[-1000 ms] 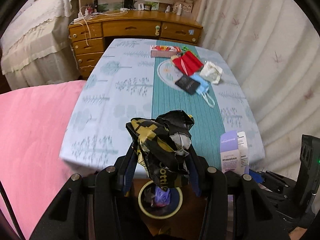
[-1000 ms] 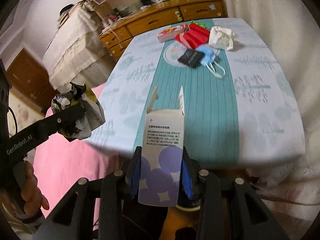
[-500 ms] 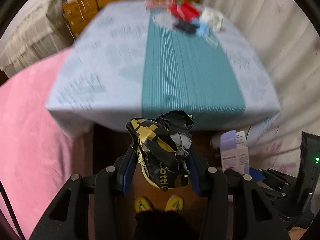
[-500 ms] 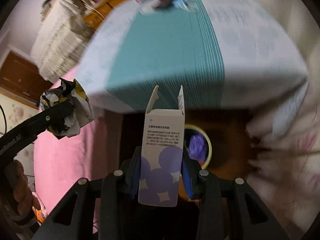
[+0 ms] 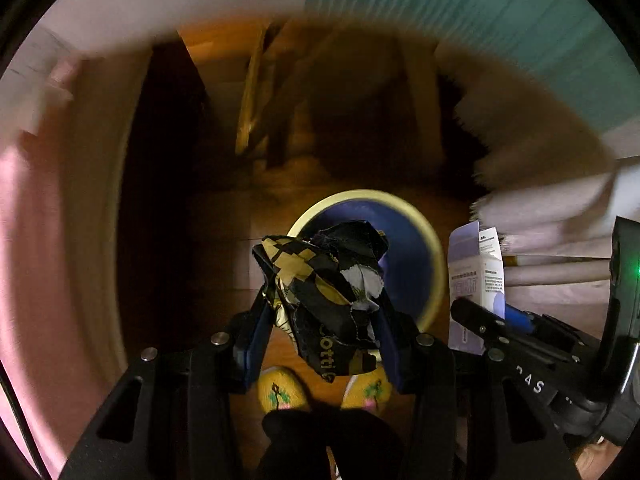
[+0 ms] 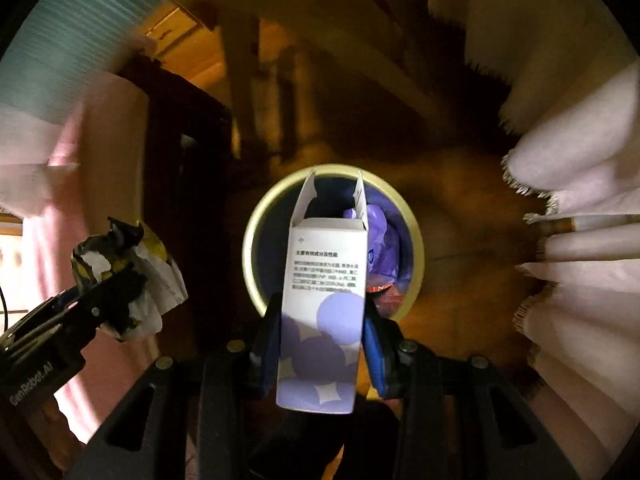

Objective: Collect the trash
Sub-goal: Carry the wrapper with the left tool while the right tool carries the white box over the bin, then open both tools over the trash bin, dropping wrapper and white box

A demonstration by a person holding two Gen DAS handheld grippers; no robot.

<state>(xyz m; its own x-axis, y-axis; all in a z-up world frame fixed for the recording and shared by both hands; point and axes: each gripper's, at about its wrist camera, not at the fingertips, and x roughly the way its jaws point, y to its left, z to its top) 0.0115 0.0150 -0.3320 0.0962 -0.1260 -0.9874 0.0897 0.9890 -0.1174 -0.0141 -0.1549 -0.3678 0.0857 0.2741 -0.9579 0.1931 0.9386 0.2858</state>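
My left gripper (image 5: 322, 316) is shut on a crumpled black-and-yellow wrapper (image 5: 328, 292), which hangs over the near left side of a round bin (image 5: 434, 264) with a pale yellow rim and blue inside. My right gripper (image 6: 320, 320) is shut on an open white and purple carton (image 6: 324, 300), held straight above the same bin (image 6: 252, 240). Purple and red trash (image 6: 384, 248) lies inside the bin. The carton (image 5: 476, 272) shows at the right in the left wrist view, and the wrapper (image 6: 128, 276) at the left in the right wrist view.
The bin stands on a dark wooden floor under the table, whose cloth edge (image 5: 460, 20) hangs above. Pink bedding (image 5: 48, 240) lies left, pale fringed curtains (image 6: 572, 208) right. A person's feet in yellow slippers (image 5: 280, 394) are just below the grippers.
Both grippers have dropped from above the tabletop to below its edge, and now hang close over the bin. Each still holds its piece of trash.
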